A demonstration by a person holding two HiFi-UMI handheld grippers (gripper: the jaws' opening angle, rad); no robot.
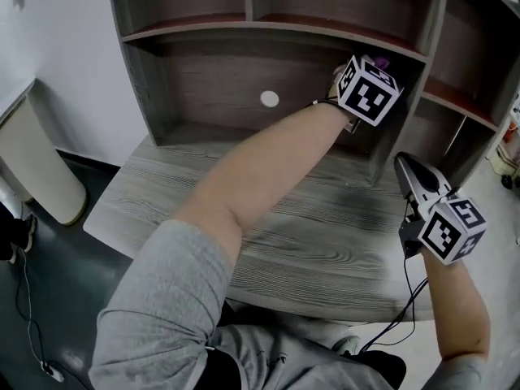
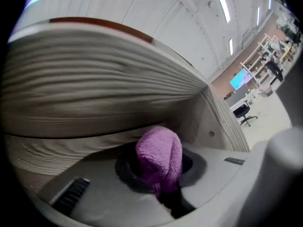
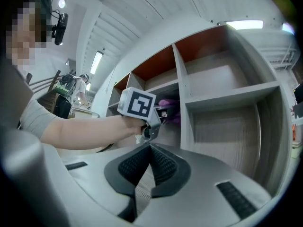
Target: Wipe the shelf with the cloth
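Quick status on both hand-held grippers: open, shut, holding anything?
Left hand-held gripper: shut on the purple cloth.
Right hand-held gripper: shut, nothing between its jaws.

— What's the cloth like?
— The cloth [image 2: 158, 157] is purple and fuzzy, bunched into an upright wad and clamped in my left gripper [image 2: 160, 176].
— And the shelf?
— The shelf [image 1: 203, 88] is grey wood-grain with open compartments. The cloth sits high in the big lower bay's right corner, just under the board.
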